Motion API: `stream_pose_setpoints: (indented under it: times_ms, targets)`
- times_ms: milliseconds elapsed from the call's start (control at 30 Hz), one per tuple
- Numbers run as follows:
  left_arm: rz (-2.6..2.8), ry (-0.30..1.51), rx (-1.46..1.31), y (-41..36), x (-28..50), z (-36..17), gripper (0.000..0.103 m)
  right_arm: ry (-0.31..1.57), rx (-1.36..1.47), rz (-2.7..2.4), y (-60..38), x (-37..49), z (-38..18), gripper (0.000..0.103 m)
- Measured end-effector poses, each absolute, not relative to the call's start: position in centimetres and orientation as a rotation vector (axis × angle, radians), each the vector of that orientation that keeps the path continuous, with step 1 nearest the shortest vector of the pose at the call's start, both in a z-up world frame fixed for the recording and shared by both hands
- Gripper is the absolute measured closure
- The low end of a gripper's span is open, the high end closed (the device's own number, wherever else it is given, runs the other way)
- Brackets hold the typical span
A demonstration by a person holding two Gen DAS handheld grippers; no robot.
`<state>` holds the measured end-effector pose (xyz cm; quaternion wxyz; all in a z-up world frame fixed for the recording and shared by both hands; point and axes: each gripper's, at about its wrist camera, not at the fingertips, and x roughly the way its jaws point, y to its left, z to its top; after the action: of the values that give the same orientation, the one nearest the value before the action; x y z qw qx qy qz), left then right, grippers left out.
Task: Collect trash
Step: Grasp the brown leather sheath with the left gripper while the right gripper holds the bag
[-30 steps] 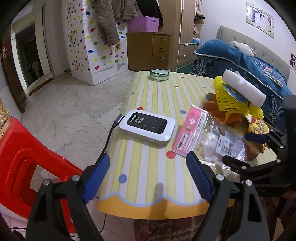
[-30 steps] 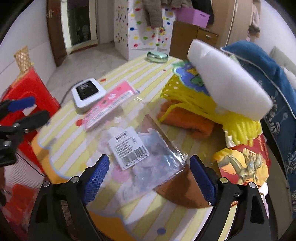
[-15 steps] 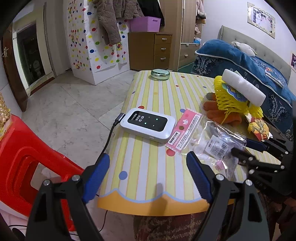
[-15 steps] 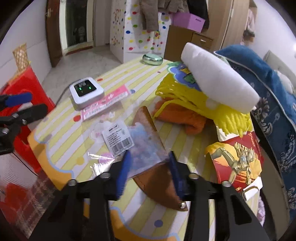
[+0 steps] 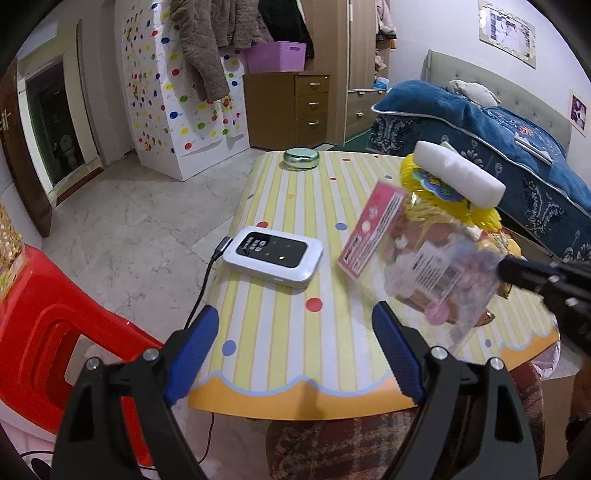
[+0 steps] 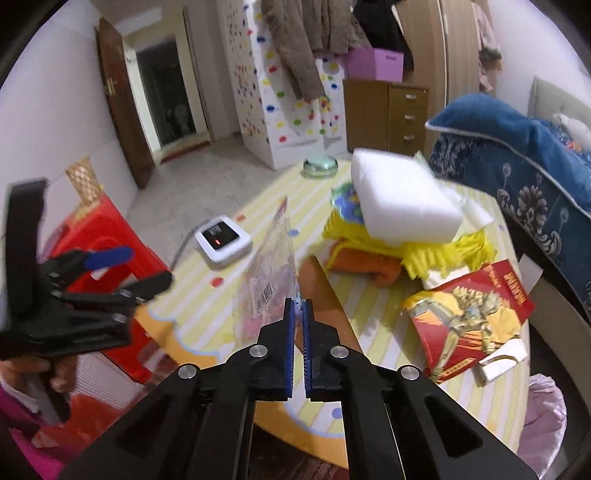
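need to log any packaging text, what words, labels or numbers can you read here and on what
None can be read with certainty.
Clear plastic bag: white barcode sticker and pink header card, print blurred.
White router: screen icons too small.
Red snack packet: yellow lettering, blurred.
Wall pictures: no legible text.

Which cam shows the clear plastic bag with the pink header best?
Left wrist: the clear plastic bag faces it, showing pink header and barcode label. Right wrist sees the bag nearly edge-on, pinched in the shut right gripper.
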<state>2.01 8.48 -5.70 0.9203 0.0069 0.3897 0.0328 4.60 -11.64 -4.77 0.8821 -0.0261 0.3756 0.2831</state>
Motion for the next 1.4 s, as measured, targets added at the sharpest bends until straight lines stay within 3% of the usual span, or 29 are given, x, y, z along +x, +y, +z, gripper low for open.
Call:
stream_pose_setpoints:
  times_ms: [433,1000,1400]
  targets:
    - [-0.067,0.815,0.09,1.2,3.9,-6.3,0.007,0.504,0.004,0.325,-19.6,1.7,4.1,0.1]
    - [0.065,0.92,0.209,-6.1,10.4,-11.2,0.007,0.651,0.036,0.005,-26.8,1.7,-2.3,0.1]
    - [-0.035,0.991,0.122,-0.6,6.8,-11.3,0.007,0.634,0.044,0.024,-25.8,1.3,-2.1,0.1]
